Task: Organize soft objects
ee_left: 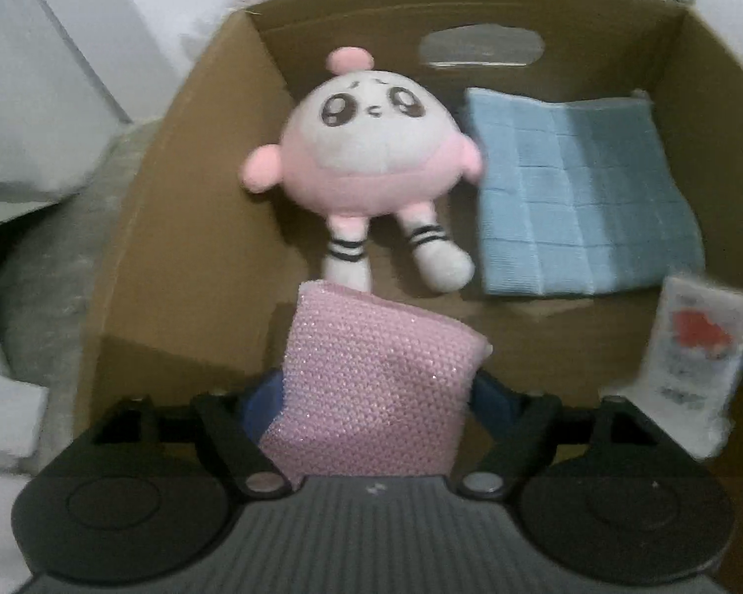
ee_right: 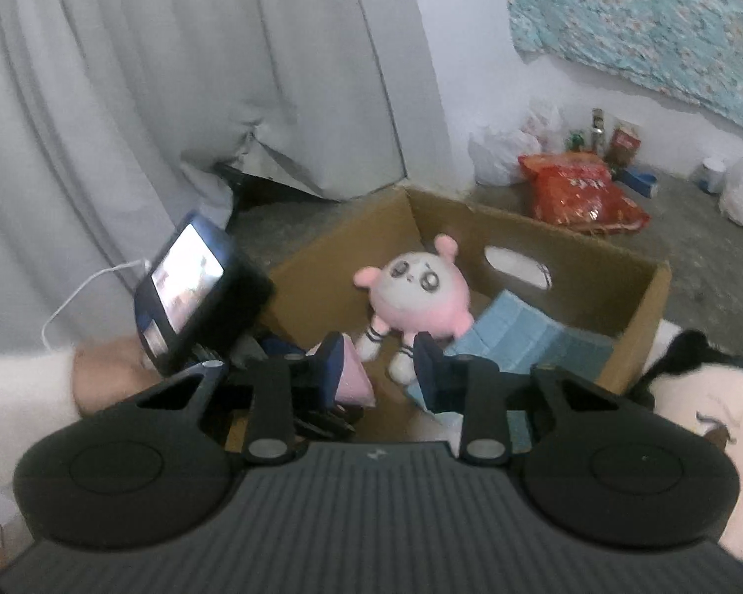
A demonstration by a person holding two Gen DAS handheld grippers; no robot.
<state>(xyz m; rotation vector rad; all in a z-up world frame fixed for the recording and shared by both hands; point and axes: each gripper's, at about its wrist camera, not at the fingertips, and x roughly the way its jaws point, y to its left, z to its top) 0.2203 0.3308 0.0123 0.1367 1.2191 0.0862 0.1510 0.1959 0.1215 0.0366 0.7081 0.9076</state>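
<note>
A pink knitted cloth [ee_left: 371,386] stands between the spread jaws of the left gripper [ee_left: 376,396], poised over the near end of a cardboard box [ee_left: 183,227]; the blue pads sit wide at either side of it and do not look to be pressing, so the cloth reads as let go or nearly so, though its lower edge is hidden behind the gripper body; its long axis runs from six towards twelve o'clock, its far corner just over one foot of the pink plush toy [ee_left: 366,148] lying face-up on the box floor; a folded blue cloth [ee_left: 584,198] lies flat at two o'clock from the jaws, beside the toy, and a small white packet [ee_left: 693,361], blurred, leans at the box's three o'clock side. The right gripper [ee_right: 381,371] hovers at the box's near rim with its jaws partly apart and nothing between them; a dark-haired plush [ee_right: 708,445] waits outside the box at its four o'clock, nearer this hand than the other; the left hand [ee_right: 109,371] shows at nine o'clock beneath its gripper's lit screen [ee_right: 188,272]. Judged from this, the pink cloth only needs to settle straight down, clear of the toy's legs.
</note>
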